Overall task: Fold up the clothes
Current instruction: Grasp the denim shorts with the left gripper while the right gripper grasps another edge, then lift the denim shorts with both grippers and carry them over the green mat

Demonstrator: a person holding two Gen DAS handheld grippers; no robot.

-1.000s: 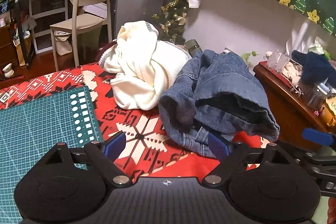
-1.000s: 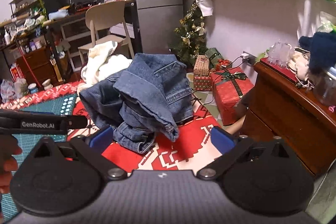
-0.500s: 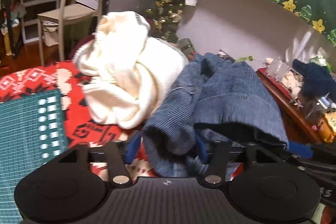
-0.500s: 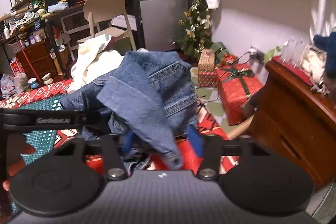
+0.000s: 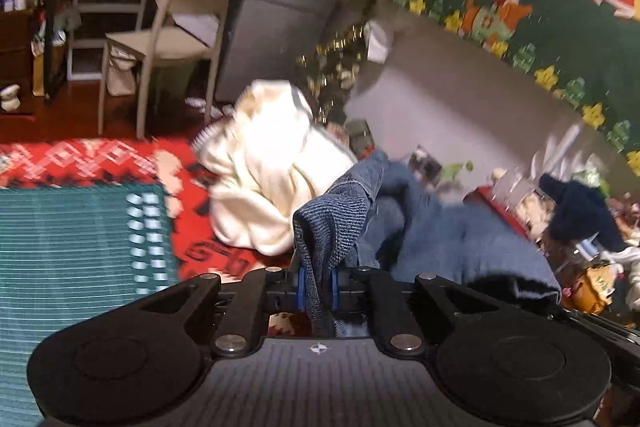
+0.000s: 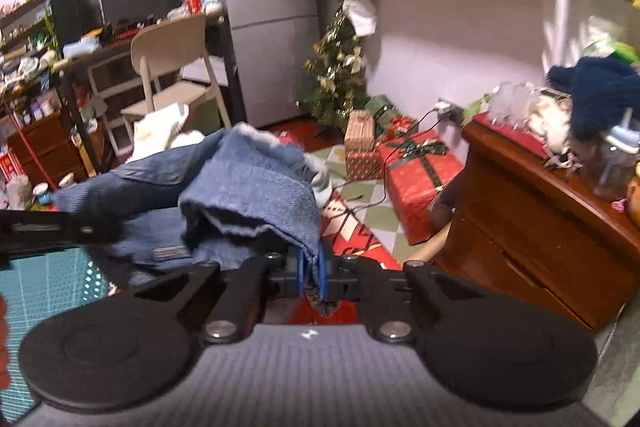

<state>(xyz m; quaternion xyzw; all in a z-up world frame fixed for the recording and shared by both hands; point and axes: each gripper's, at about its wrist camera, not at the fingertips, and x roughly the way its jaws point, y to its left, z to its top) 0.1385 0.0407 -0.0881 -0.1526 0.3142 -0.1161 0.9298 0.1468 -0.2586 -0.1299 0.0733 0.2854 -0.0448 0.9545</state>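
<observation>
1. The denim garment (image 5: 452, 239) is the piece in hand; it sits in a crumpled heap on the bench (image 5: 216, 255), which is covered with a red patterned cloth, at the right of the green cutting mat (image 5: 72, 235) and touching the cream sweater (image 5: 272, 183) behind it.
2. The left tongs (image 5: 316, 285) have just been closing and now pinch a dark ribbed fold of the denim between their blue pads; the cloth rises in a peak from the jaws.
3. The right tongs (image 6: 312, 281) have likewise just been closing and now clamp a hem of the same denim garment (image 6: 248, 187), a frayed corner hanging below the pads.
4. Done so far, by my reading: only the double grasp. Nothing on the bench shows a finished fold.
5. Left with this piece: lift it, shake or spread it flat, probably over the mat, then fold it. Which parts of the garment the two tongs hold I cannot tell, so the spread may need a re-grip.
6. The cream sweater lies bunched and untouched, so it waits too. The task looks to be at its very start.
</observation>
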